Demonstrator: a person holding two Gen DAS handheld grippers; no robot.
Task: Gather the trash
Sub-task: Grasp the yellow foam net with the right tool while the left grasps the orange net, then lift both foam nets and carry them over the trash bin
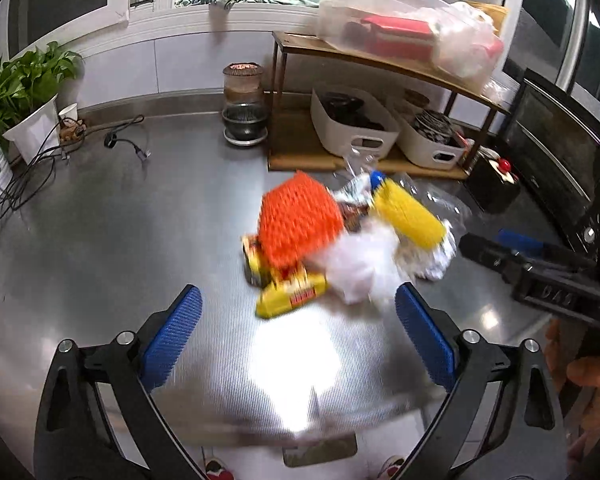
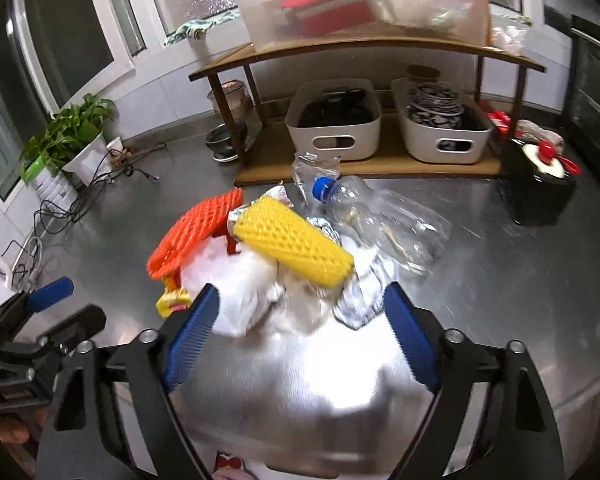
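Across the middle of both views I see the trash pile lying on the steel surface (image 1: 100,240). At the centre of my left wrist view sits the orange foam net (image 1: 300,224), with the yellow wrapper (image 1: 290,300) just below it and the white crumpled paper (image 1: 360,264) to its right. The yellow foam net (image 1: 410,216) lies right of centre, over crinkled foil (image 1: 436,260).

My left gripper (image 1: 298,344) fills the bottom of that frame, its jaws spread wide and holding nothing, the pile just beyond its tips. My right gripper (image 1: 540,276) shows at the right edge of the same frame.

In the right wrist view, my right gripper (image 2: 300,340) has its jaws wide open too, and the white paper (image 2: 236,292) and foil (image 2: 360,300) lie between the blue pads (image 2: 192,340); I cannot tell whether the pads touch them. A crushed clear bottle (image 2: 380,216) with a blue cap lies right of centre, touching the yellow net (image 2: 296,244).

Behind the pile, in the upper half of this frame, stands a wooden shelf (image 2: 364,46) with two white bins (image 2: 334,120) beneath and a clear tub (image 2: 340,0) on top. A potted plant (image 2: 76,136) sits at the left edge, cables (image 2: 80,200) trailing beside it.
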